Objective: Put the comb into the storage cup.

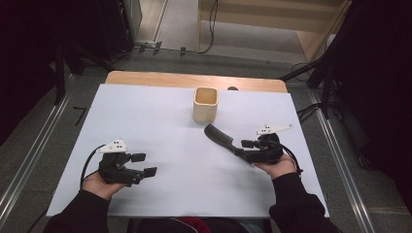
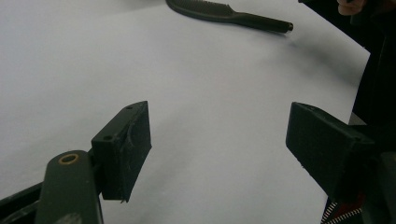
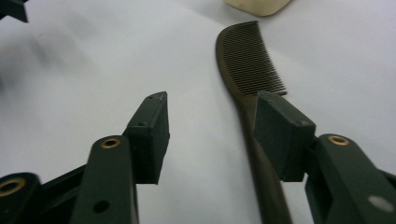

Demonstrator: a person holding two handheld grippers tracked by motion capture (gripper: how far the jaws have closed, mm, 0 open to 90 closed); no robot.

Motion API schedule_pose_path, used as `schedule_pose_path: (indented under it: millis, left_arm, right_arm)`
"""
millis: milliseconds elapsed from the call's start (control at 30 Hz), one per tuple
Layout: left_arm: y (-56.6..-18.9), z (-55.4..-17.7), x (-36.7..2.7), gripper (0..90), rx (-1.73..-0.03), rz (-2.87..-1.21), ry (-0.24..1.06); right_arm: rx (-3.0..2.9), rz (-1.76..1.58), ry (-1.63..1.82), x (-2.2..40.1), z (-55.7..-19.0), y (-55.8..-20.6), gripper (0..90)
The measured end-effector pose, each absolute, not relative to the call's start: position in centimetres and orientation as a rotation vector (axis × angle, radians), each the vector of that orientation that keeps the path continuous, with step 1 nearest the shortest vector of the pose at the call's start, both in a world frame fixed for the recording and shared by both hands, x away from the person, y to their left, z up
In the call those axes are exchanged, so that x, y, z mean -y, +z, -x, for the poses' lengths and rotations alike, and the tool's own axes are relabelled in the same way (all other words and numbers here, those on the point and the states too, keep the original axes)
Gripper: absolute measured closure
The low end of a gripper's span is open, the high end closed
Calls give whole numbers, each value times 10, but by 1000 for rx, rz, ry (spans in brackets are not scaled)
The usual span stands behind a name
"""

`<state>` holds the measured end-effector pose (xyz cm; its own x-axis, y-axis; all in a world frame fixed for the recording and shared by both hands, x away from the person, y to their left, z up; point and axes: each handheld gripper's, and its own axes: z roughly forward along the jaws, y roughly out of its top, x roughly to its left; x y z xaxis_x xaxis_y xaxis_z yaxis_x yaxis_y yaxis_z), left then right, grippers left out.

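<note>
A dark comb [image 1: 221, 138] lies flat on the white sheet [image 1: 160, 126], its teeth end toward a cream square cup [image 1: 205, 104]. My right gripper [image 1: 245, 149] sits at the comb's handle end with its jaws apart. In the right gripper view the comb [image 3: 250, 60] runs up the sheet, and its handle passes under the right-hand jaw of my right gripper [image 3: 210, 126]; no pad presses on it. My left gripper [image 1: 145, 164] rests at the near left, open and empty. From the left gripper view [image 2: 219, 135] the comb [image 2: 224, 13] lies far ahead.
The cup [image 3: 259, 5] stands just beyond the comb's teeth. A wooden table edge [image 1: 194, 80] shows behind the sheet. Dark stands and cables surround the table on the floor.
</note>
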<state>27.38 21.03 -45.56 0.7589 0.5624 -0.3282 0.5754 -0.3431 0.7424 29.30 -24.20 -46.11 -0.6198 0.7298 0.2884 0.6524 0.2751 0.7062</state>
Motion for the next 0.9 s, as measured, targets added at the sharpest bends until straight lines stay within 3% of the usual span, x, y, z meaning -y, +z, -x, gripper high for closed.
schedule_pose_path:
  millis: [433,900]
  left_arm:
    - [-456,-274,-210,229,-857,-2018,-19]
    - [-456,-274,-211,228,-863,-2016,-17]
  right_arm:
    - [-2425,-1285,1357,242,-267,-460,289]
    - [-2423,-1257,1336,252,-245,-473,258]
